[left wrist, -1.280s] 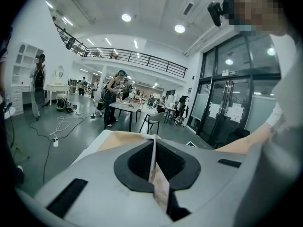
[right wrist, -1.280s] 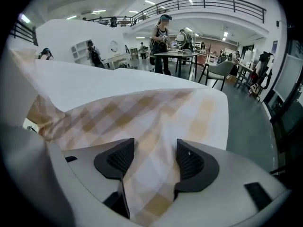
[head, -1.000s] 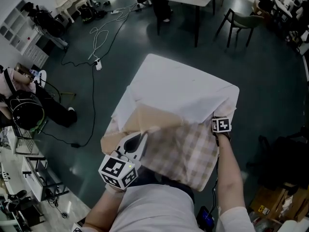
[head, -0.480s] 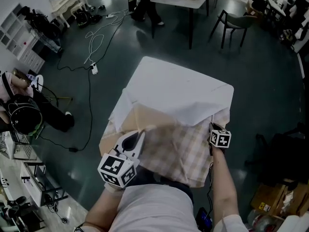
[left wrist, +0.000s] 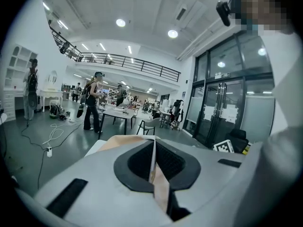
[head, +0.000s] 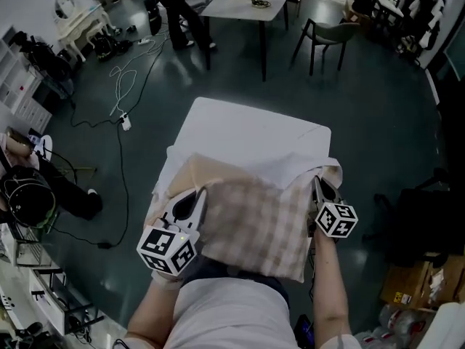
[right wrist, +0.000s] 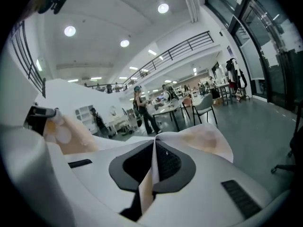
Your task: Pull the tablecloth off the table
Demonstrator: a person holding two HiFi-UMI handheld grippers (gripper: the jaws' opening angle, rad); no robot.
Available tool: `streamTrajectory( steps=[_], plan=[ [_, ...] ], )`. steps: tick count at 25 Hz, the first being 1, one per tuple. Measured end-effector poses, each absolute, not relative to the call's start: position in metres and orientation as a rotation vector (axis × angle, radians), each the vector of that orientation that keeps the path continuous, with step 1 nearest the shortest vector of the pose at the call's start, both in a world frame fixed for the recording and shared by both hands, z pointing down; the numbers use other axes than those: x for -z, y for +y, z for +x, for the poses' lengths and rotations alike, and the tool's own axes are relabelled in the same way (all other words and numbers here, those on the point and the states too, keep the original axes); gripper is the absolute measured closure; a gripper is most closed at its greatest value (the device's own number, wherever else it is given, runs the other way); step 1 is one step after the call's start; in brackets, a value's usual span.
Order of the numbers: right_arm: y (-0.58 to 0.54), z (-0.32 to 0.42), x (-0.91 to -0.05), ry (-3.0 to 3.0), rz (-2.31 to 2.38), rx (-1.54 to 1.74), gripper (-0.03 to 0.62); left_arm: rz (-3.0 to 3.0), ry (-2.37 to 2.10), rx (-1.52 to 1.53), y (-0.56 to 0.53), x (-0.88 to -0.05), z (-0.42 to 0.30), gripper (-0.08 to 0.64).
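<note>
We have the tablecloth (head: 254,217) pinched at both near corners. In the left gripper view the left gripper (left wrist: 154,142) has its jaws pressed together on a thin fold of the fabric (left wrist: 160,190), which runs up between the pads as a pale edge. The right gripper view shows the same: the right gripper (right wrist: 155,144) is clamped on the cloth, and a loose flap (right wrist: 210,143) drapes over its right side.

From the head view, the left gripper (head: 195,195) and the right gripper (head: 317,185) stand roughly abreast at the near side of the bench (head: 261,116), well apart. The checked stretch of cloth sags between them and hangs down toward our body. Beyond the grippers the fabric is rumpled and doubled over, with a tan patch showing just past the left gripper. Farther out the surface is flat and white. We cannot tell where the cloth ends and the bare bench top begins.

What the pull turns on is this: everything left on the bench lies ahead of both grippers, away from us, and the held edge runs crosswise from one gripper to the other. We judge that the draw should come straight back toward our body, square to that edge. Neither hand is clearly nearer the remaining cloth, so an even pull on both corners should keep it from skewing or bunching on one side.
</note>
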State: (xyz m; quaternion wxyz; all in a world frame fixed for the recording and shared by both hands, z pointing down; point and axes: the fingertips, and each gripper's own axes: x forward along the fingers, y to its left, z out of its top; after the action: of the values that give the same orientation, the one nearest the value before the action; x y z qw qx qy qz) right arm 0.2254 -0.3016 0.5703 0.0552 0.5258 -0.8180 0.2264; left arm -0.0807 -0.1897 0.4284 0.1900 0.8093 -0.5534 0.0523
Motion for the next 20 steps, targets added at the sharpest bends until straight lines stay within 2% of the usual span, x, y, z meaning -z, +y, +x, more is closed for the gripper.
streamTrajectory(
  steps=[5, 9, 20],
  plan=[
    [-0.294, 0.238, -0.471, -2.639, 1.748, -0.524, 0.568, 2.393, -1.572, -0.127, -0.212, -0.392, -0.079, 0.549],
    [-0.290, 0.248, -0.394, -2.737, 1.792, -0.346, 0.568, 2.483, -1.560, 0.018, -0.229, -0.345, -0.073, 0.549],
    [-0.269, 0.263, -0.231, -2.873, 1.896, 0.070, 0.568, 2.752, -1.563, 0.231, -0.261, -0.223, -0.061, 0.550]
  ],
)
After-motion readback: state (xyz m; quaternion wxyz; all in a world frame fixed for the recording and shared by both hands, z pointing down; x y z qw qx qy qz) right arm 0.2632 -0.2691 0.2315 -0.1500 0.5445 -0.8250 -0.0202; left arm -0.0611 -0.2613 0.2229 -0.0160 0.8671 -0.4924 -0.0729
